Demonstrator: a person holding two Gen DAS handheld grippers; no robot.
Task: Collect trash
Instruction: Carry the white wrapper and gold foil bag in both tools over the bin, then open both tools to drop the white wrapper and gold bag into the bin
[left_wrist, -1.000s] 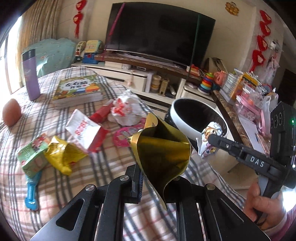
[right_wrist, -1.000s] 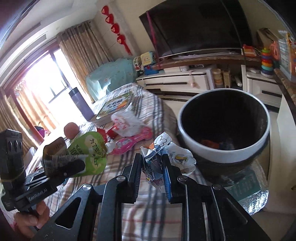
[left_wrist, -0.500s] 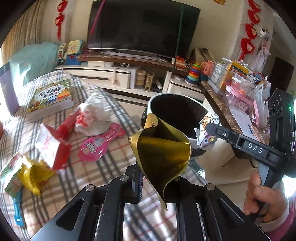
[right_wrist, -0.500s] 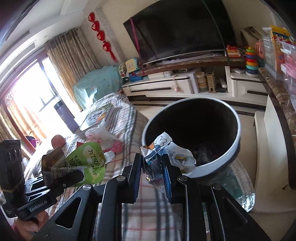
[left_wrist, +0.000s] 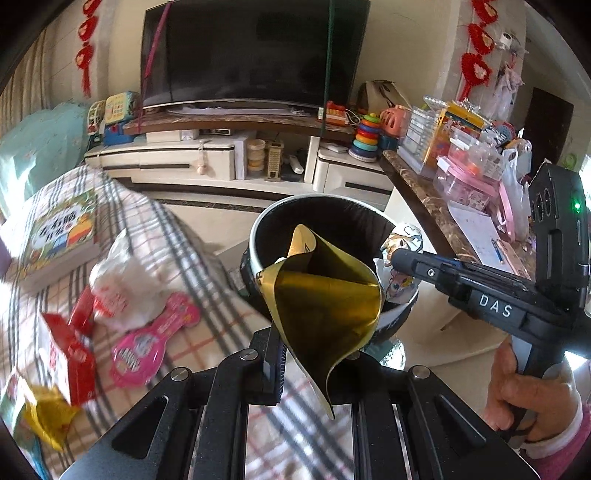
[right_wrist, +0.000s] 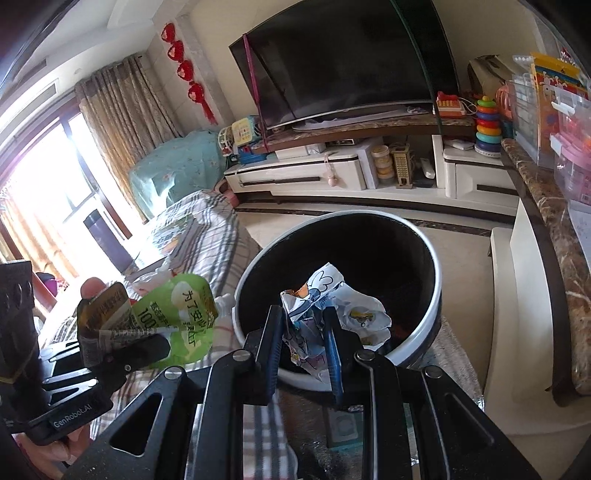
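My left gripper (left_wrist: 312, 363) is shut on a drink pouch (left_wrist: 325, 306), gold inside and green outside (right_wrist: 173, 321), and holds it by the near rim of the black bin with a white rim (left_wrist: 258, 229). My right gripper (right_wrist: 304, 354) is shut on a crumpled white cartoon wrapper (right_wrist: 332, 314) and holds it over the bin's (right_wrist: 436, 295) near edge. The right gripper also shows in the left wrist view (left_wrist: 397, 256), with the wrapper (left_wrist: 397, 243) at the bin's right rim. The left gripper shows in the right wrist view (right_wrist: 122, 350).
On the plaid-covered table (left_wrist: 207, 266) lie a white bag (left_wrist: 125, 280), a pink package (left_wrist: 151, 339), a red-white carton (left_wrist: 66, 350), a yellow wrapper (left_wrist: 44, 417) and a picture book (left_wrist: 59, 229). A marble counter (left_wrist: 436, 218) with boxes stands at the right. A TV unit (left_wrist: 236, 155) stands behind.
Both grippers have moved with their trash from over the table toward the bin, which now lies right under and ahead of them.
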